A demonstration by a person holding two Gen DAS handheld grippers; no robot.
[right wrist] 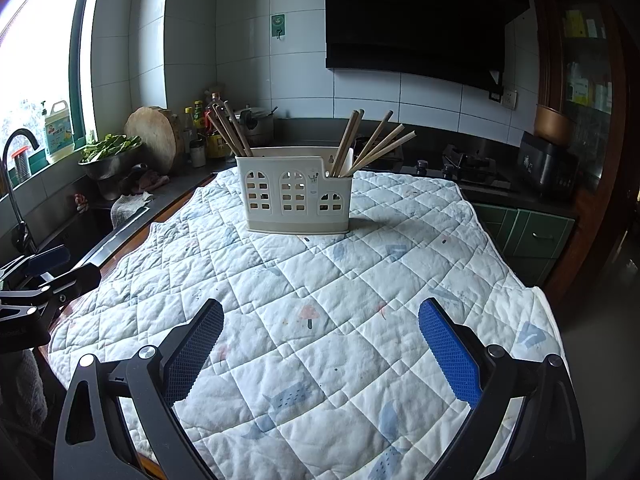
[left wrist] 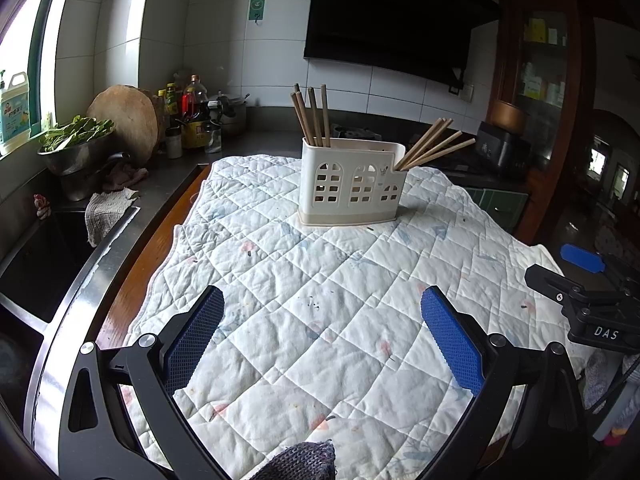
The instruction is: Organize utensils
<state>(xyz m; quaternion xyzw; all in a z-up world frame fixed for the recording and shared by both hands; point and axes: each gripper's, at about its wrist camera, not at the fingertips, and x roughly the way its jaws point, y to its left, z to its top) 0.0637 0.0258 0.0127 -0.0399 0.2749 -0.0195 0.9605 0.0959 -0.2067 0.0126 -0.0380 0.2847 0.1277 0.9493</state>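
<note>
A: What does the left wrist view show?

B: The left gripper (left wrist: 322,334) has its two blue pads wide apart. Nothing is between them. It hangs over a white quilted cloth (left wrist: 320,280). Farther back on the cloth stands a white holder (left wrist: 350,182). One bunch of chopsticks (left wrist: 314,118) stands up in its left end. Another bunch of chopsticks (left wrist: 434,146) leans out to the right from its right end. The right gripper (left wrist: 584,280) peeks in at the right edge.

A: And the right wrist view?

B: The right gripper (right wrist: 320,346) is wide apart too, and holds nothing. The holder (right wrist: 296,192) sits well ahead of it on the cloth (right wrist: 320,300). A sink tap (right wrist: 16,184) and a bowl of greens (right wrist: 110,156) are on the left.
</note>
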